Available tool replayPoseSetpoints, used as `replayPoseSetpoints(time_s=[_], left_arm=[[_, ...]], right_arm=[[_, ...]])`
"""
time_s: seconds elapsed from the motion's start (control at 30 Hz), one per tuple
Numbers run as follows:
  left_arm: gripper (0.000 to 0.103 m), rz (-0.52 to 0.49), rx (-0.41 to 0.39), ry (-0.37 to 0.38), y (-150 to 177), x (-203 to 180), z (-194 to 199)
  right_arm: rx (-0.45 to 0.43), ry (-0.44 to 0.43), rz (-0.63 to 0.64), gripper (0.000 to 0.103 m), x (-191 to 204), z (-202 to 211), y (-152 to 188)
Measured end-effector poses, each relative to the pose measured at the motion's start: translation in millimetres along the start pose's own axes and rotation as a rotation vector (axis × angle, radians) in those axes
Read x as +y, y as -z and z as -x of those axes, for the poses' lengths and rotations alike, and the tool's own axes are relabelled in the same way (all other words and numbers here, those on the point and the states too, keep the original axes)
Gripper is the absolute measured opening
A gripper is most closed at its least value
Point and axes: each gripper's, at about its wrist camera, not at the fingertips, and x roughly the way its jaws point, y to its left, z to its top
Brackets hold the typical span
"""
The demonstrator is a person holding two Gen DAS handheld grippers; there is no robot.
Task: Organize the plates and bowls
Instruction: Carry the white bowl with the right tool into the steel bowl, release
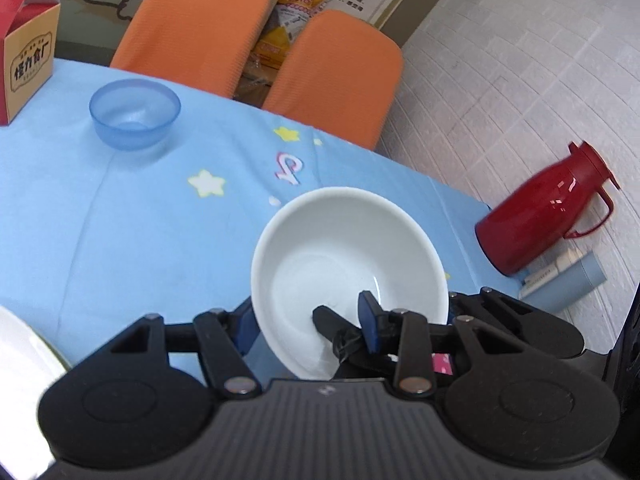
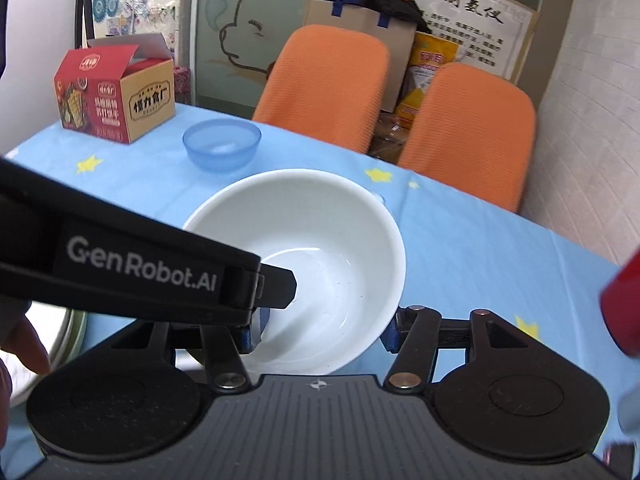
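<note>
A white bowl [image 1: 348, 248] hangs tilted over the blue star-print tablecloth [image 1: 140, 220]. My left gripper [image 1: 308, 318] is shut on the bowl's near left wall, with one blue pad inside and the other outside. In the right wrist view the same white bowl [image 2: 320, 240] sits between the fingers of my right gripper [image 2: 320, 334], and both pads lie against its sides. The left gripper's black housing [image 2: 140, 268] reaches in from the left, one finger inside the bowl. A translucent blue bowl [image 1: 134, 114] [image 2: 222, 144] stands farther back on the table.
A white plate rim [image 1: 20, 360] shows at the lower left. A red-and-tan carton [image 2: 116, 96] stands at the table's back left, two orange chairs [image 2: 328, 80] behind it. A red thermos [image 1: 544, 216] stands on the floor to the right. A hand [image 2: 20, 340] shows at the left edge.
</note>
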Motion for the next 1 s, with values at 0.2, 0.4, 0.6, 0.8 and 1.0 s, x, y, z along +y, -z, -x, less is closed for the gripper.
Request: replayPoseSetpoints(time_s=[0.2,0.4,0.6,0.8,1.0], left_arm=[[0.039,-0.061,0.041,0.034,46.1,-14.8,17.4],[0.040,-0.078,0.066,0.030,73.0,-11.6,25.1],[0.046,-0.070,0.080,0.023,76.3,-0.5,21.7],[0.066,-0.091,0.062,0.041,74.5,-1.0,30.0],[0.071,-0.114,0.015,0.082,71.4,-6.9,47.0]], right_arm=[[0.009,0.028,-0.055,0.096,10.2,32.7,41.8],[0.010,0.017,-0.079,0.099,22.6,37.6,62.5],[0.004,-0.020,-0.105,0.099,25.4,32.9,70.3],[-0.055,-0.036,-0.179,0.103,18.9,48.9,80.1],[-0.130,0.027,-0.207,0.103,11.5,66.6,82.9]])
